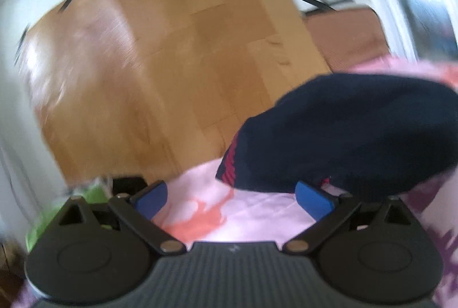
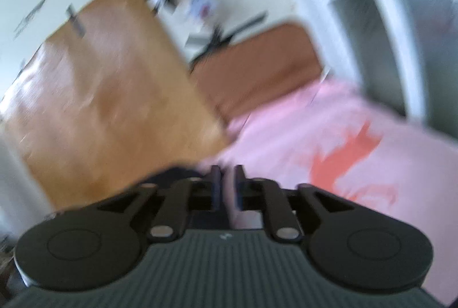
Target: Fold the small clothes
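Observation:
A dark navy garment (image 1: 343, 130) with red stripes at its edge lies bunched on a pink bedsheet (image 1: 257, 210) with coral prints. My left gripper (image 1: 232, 198) is open wide over the sheet. Its right blue pad (image 1: 313, 199) sits at the garment's near edge, and nothing is between the pads. In the right wrist view my right gripper (image 2: 227, 185) hovers over the same pink sheet (image 2: 329, 136). Its jaws stand a narrow gap apart with only sheet showing through. A dark blurred patch (image 2: 177, 170), likely the garment, lies just left of its fingers.
A wooden floor (image 1: 171, 65) stretches beyond the bed's edge, with a brown mat (image 2: 257, 67) beside it. A green object (image 1: 45, 216) sits at the lower left. White window frames (image 2: 386, 7) stand at the right. Both views are motion-blurred.

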`<state>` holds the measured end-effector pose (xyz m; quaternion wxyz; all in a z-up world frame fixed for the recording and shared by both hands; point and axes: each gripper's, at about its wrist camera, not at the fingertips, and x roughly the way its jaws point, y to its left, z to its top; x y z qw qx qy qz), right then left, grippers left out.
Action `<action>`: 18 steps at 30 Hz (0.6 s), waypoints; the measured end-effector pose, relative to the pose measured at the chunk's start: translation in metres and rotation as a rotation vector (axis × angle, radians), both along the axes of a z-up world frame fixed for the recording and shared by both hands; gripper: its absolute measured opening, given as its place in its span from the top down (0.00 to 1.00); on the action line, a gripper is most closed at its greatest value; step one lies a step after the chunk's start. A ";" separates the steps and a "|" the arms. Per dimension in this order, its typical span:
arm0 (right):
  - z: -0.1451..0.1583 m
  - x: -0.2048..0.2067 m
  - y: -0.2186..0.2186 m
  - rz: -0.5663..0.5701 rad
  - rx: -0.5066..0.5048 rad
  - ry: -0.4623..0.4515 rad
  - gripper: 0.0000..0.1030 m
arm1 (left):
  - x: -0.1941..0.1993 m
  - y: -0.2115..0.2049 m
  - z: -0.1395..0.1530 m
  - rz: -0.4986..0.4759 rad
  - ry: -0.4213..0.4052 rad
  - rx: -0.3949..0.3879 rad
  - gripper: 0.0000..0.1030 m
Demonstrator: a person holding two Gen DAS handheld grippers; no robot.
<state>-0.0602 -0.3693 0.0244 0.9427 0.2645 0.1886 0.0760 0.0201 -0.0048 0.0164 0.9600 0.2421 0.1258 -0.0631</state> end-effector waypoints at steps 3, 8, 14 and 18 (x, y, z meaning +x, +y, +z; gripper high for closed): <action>-0.026 0.002 0.007 0.103 0.159 0.086 0.41 | 0.006 -0.010 -0.007 -0.038 -0.019 0.114 0.03; -0.059 0.014 0.035 0.267 0.388 0.227 0.41 | -0.006 -0.017 -0.019 -0.127 -0.175 0.322 0.00; -0.060 0.052 0.079 0.293 0.376 0.298 0.47 | -0.008 -0.023 -0.030 -0.213 -0.258 0.477 0.00; -0.042 0.071 0.105 0.426 0.412 0.273 0.88 | -0.015 -0.025 -0.027 -0.261 -0.264 0.471 0.00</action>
